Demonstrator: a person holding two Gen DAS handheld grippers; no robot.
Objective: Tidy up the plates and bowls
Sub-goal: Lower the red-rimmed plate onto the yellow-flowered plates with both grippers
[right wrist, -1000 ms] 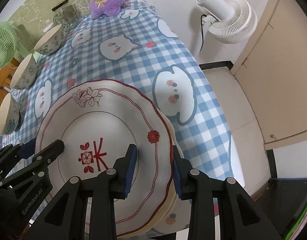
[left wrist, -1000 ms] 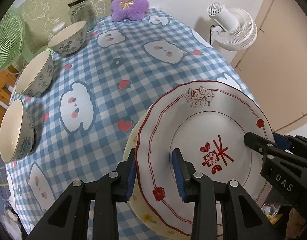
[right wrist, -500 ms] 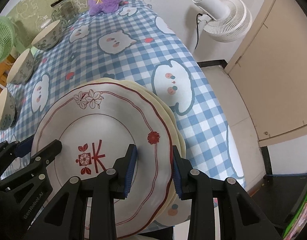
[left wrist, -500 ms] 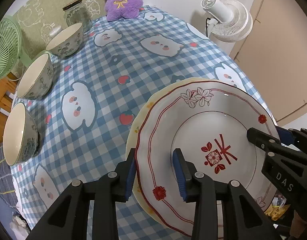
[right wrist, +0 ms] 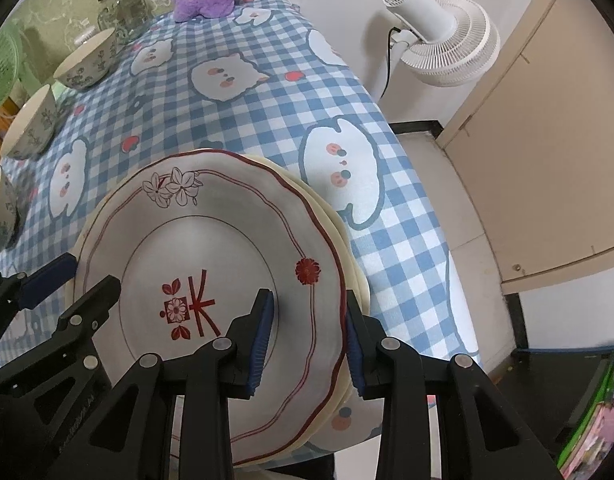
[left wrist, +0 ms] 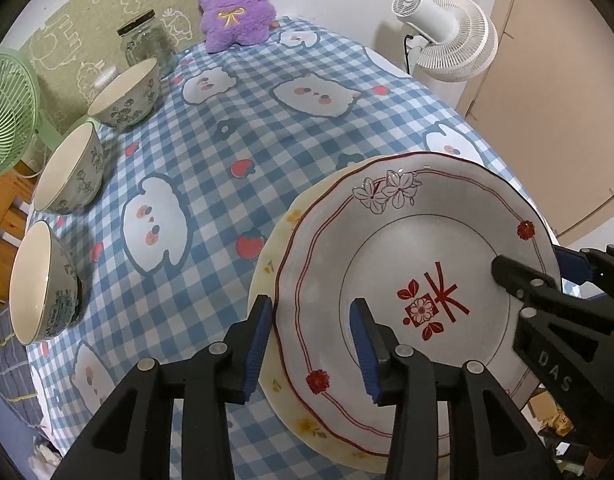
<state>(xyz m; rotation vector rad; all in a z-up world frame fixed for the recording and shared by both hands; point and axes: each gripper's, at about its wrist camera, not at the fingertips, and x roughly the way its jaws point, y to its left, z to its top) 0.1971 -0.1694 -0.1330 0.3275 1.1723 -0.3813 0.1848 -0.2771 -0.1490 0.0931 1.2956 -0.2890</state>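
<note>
With jaws just eased apart, the left gripper (left wrist: 311, 334) and right gripper (right wrist: 307, 326) straddle opposite rims of the red-patterned plate (left wrist: 419, 264) stacked on the table (left wrist: 235, 128); only the right view shows the floor (right wrist: 467, 216).

Pretty even indoor light in both wrist views, we get soft shadows only, like the faint ones beside the bowls (left wrist: 67, 176) on the counter (left wrist: 235, 120). The red-trimmed plate (left wrist: 419, 280) shows a mild sheen, no harsh glare. Fisheye bends everything hard toward the edges, corners go black, and things stay reasonably sharp apart from some softness at the rim.
</note>
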